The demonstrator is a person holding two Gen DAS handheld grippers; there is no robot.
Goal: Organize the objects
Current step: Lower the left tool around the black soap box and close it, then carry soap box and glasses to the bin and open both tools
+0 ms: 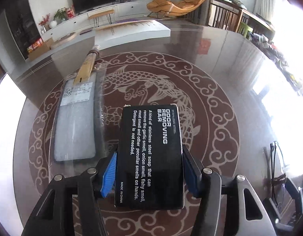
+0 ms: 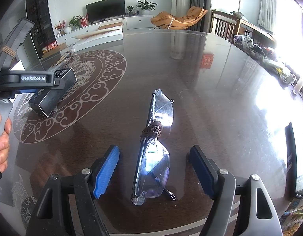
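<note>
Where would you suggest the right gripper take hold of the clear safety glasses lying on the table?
Judging by their pose, grip the bridge, where the brown cord is wound. The safety glasses lie lengthwise between the open right gripper, so come from above and close across that narrow middle, not the curved lenses.

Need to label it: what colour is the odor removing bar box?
Black with white lettering; the box shows best in the left wrist view.

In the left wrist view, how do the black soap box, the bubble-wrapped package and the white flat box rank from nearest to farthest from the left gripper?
1. Black cardboard soap box: between the fingers of the left gripper.
2. Bubble-wrapped package with wooden handle: left, mid-table.
3. White flat box: far table edge.
</note>
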